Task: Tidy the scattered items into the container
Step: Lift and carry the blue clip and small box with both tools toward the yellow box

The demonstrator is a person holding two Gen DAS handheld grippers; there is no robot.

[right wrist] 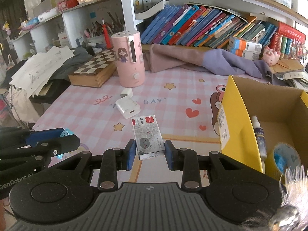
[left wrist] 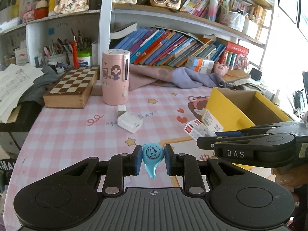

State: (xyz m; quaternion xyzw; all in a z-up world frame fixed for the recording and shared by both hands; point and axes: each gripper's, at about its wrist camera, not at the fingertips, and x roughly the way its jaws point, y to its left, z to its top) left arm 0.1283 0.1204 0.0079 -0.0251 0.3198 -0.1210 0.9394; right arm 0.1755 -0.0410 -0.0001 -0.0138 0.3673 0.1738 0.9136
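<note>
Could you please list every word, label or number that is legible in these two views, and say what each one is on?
"DAS": on the black right tongs, seen from the left wrist.
"GenRobot AI": on the black left tongs, partly cut off at the frame edge.
"DAY": on the pink checked tablecloth; the preceding word is covered.
"订书钉": on the small white staple box; its finer print is too small.
Book spines, yellow cardboard box label: unreadable.

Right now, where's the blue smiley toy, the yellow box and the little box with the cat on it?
blue smiley toy (left wrist: 153, 152): left wrist view, on its round face.
yellow box (right wrist: 233, 104): right wrist view, on its yellow outer wall.
little box with the cat (right wrist: 147, 134): right wrist view, on its top face.
</note>
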